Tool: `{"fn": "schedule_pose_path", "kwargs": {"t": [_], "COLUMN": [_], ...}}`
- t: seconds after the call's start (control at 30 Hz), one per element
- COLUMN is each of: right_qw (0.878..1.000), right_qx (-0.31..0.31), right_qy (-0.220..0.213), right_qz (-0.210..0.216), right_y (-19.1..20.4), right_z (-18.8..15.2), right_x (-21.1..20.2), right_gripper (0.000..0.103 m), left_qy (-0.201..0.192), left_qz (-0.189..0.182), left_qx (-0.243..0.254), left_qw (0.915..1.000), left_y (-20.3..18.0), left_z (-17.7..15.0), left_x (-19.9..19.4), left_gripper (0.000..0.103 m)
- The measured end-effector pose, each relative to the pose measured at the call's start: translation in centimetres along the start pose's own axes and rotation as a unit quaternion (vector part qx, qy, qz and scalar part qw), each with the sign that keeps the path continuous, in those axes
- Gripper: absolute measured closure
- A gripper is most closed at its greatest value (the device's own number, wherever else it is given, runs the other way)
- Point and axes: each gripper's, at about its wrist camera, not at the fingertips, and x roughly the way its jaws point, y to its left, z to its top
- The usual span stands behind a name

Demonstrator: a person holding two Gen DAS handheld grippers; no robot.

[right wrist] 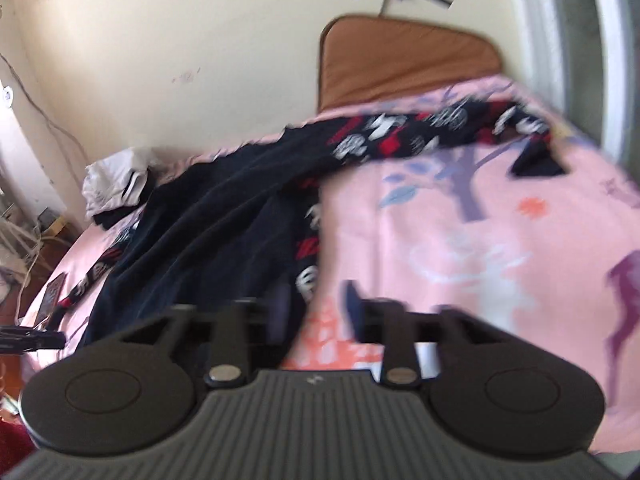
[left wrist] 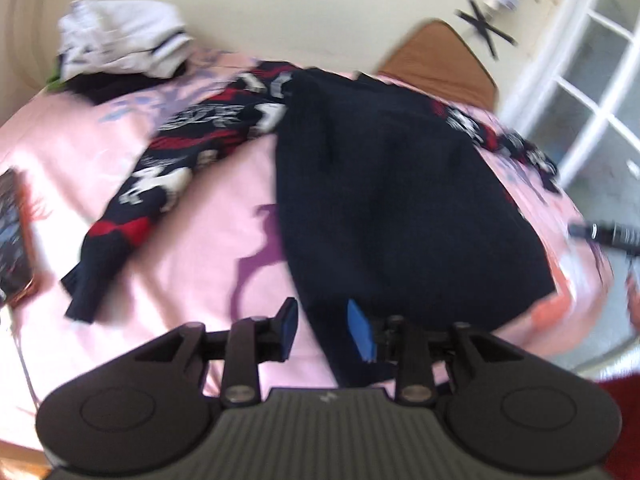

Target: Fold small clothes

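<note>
A dark navy top [left wrist: 400, 200] lies spread on the pink bedsheet [left wrist: 208, 248], back side up. Its sleeves, patterned in red and white, stretch out to the left [left wrist: 168, 168] and right [left wrist: 480, 132]. My left gripper [left wrist: 324, 330] hovers at the garment's near hem, blue pads apart, with the fabric edge lying below the gap and not pinched. In the right wrist view the same top [right wrist: 208, 232] lies to the left. My right gripper [right wrist: 316, 312] stands open over the sheet just beside the garment's edge, with nothing between its fingers. Both views are blurred.
A pile of white and dark clothes [left wrist: 120, 48] sits at the far corner of the bed against the wall. A phone [left wrist: 16, 232] lies at the bed's left edge. A brown headboard [right wrist: 404, 64] stands behind the bed, and a white-framed window [left wrist: 580, 80] to the right.
</note>
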Motion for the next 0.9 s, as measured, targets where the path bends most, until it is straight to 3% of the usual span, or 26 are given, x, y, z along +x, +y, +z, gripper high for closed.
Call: {"fn": "schedule_pose_path", "kwargs": {"t": [0.1, 0.3, 0.5, 0.53, 0.6, 0.63, 0.7, 0.77, 0.8, 0.83, 0.9], "right_qw": [0.999, 1.000, 0.989, 0.989, 0.990, 0.989, 0.992, 0.994, 0.995, 0.995, 0.997], "right_qx": [-0.003, -0.028, -0.138, -0.139, -0.138, -0.146, -0.123, -0.087, -0.072, -0.055, -0.029], "right_qy": [0.031, 0.009, -0.014, -0.006, 0.005, 0.001, -0.018, -0.059, -0.074, -0.076, -0.057], "right_qz": [-0.006, -0.002, -0.045, -0.041, -0.031, -0.027, -0.016, -0.015, -0.017, -0.019, -0.035], "right_y": [0.6, 2.9, 5.9, 5.9, 6.0, 6.3, 6.3, 5.8, 5.4, 4.7, 3.4], "right_z": [-1.2, -1.7, -2.8, -3.0, -3.3, -3.2, -2.4, -1.3, -1.0, -0.9, -1.7], "right_x": [2.3, 3.0, 2.5, 2.8, 3.7, 3.8, 2.5, -0.8, -2.4, -3.5, -4.1], "right_gripper": [0.036, 0.035, 0.037, 0.041, 0.082, 0.092, 0.095, 0.095, 0.096, 0.096, 0.097], "left_qy": [-0.025, -0.014, -0.004, -0.004, -0.004, -0.003, 0.011, 0.007, 0.004, 0.003, -0.002], "left_qz": [-0.011, -0.019, -0.020, -0.020, -0.021, -0.022, -0.031, -0.038, -0.036, -0.031, -0.031], "left_qx": [-0.021, 0.001, 0.037, 0.039, 0.040, 0.043, 0.049, 0.053, 0.053, 0.050, 0.042], "left_qw": [0.9994, 0.9997, 0.9991, 0.9990, 0.9990, 0.9988, 0.9983, 0.9979, 0.9979, 0.9982, 0.9987], "left_y": [0.9, -0.5, -2.0, -2.0, -2.1, -2.1, -2.1, -2.0, -2.1, -2.0, -1.7], "left_z": [-0.1, 1.7, 1.6, 1.6, 1.6, 1.7, 2.0, 2.0, 2.0, 2.0, 2.0], "left_x": [-0.4, 2.3, 3.7, 3.8, 3.9, 3.9, 3.9, 3.3, 3.1, 3.1, 3.3], "left_gripper": [0.050, 0.049, 0.049, 0.049, 0.053, 0.066, 0.083, 0.081, 0.075, 0.059, 0.050]}}
